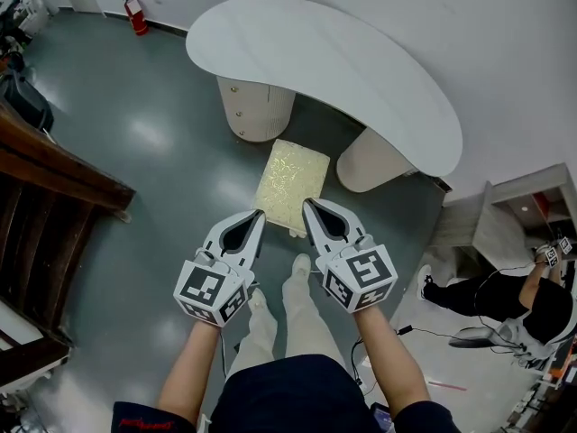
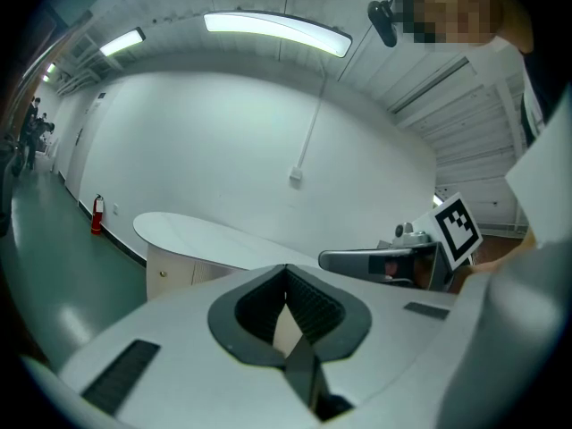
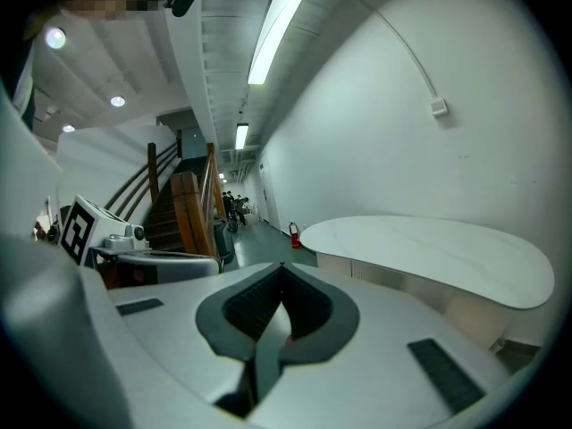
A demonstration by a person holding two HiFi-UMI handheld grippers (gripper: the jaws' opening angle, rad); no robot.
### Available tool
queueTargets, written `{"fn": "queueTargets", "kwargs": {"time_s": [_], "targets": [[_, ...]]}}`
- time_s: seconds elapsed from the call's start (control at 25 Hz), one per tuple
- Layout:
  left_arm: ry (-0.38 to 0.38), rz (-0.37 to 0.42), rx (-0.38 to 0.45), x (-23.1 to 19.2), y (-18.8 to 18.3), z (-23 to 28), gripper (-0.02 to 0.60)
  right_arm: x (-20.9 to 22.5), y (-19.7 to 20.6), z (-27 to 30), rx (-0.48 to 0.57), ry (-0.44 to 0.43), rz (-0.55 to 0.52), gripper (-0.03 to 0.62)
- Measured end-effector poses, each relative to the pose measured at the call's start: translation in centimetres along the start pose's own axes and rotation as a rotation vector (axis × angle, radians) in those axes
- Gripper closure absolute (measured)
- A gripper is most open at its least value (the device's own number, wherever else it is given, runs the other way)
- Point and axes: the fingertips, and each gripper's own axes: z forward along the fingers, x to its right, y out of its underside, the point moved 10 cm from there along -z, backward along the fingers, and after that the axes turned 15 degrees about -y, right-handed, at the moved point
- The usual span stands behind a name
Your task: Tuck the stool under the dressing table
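The white dressing table (image 1: 315, 61) has a curved top on two cream round pedestals (image 1: 255, 108). The stool (image 1: 290, 183), with a cream textured square seat, stands on the floor between the pedestals; its far end reaches the table's edge and most of the seat sticks out toward me. My left gripper (image 1: 259, 213) hovers at the stool's near left corner, jaws shut on nothing. My right gripper (image 1: 306, 203) hangs over the near right corner, likewise shut and empty. The left gripper (image 2: 286, 268) view shows the table (image 2: 206, 235) ahead, and the right gripper (image 3: 282, 266) view shows the table (image 3: 429, 253) at the right.
A dark wooden staircase (image 1: 45, 206) runs along the left. A red fire extinguisher (image 1: 137, 14) stands by the far wall. A person (image 1: 505, 296) sits on the floor at the right beside a grey cabinet (image 1: 505, 215). Grey floor lies left of the stool.
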Motion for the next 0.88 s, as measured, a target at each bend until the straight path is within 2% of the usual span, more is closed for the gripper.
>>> {"fn": "queueTargets", "kwargs": {"time_s": [0.32, 0.48, 0.88], "targets": [[-0.028, -0.014, -0.052, -0.6, 2.7, 1.8, 0.569, 1.6, 2.2, 0.9, -0.023, -0.005, 0.035, 0.585], [-0.036, 0.012, -0.08, -1.1, 4.0, 2.5, 0.569, 2.5, 4.1, 1.4, -0.023, 0.009, 0.073, 0.585], [-0.045, 0.018, -0.109, -1.8, 6.5, 4.2, 0.569, 3.4, 7.9, 2.2, -0.031, 0.021, 0.119, 0.585]]}}
